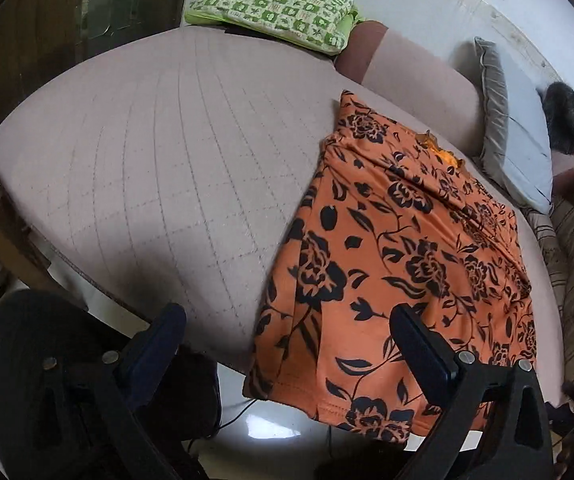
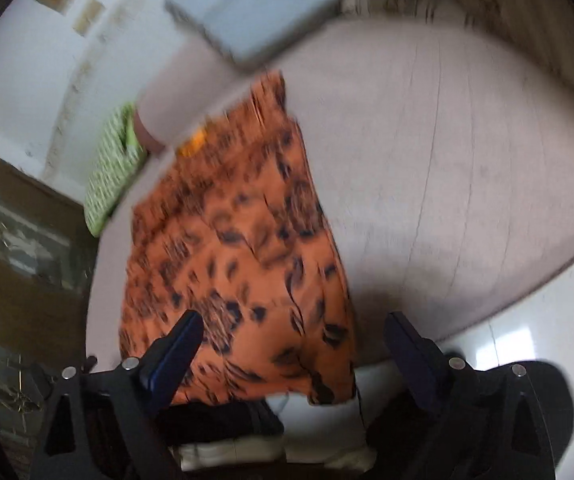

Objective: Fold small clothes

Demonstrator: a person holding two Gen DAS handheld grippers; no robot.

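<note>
An orange garment with black flowers [image 1: 399,256] is lying flat on a pale quilted bed [image 1: 147,152], its long axis running away from the cameras and its near hem hanging over the bed's edge. The left gripper [image 1: 287,344] is hovering with fingers wide apart, empty, above the hem's left corner. The right gripper [image 2: 291,356] is also spread and empty over the hem's right side, equally near. A green checked pillow [image 1: 279,12] and a grey cushion [image 1: 515,136] are sitting by the white wall.
</note>
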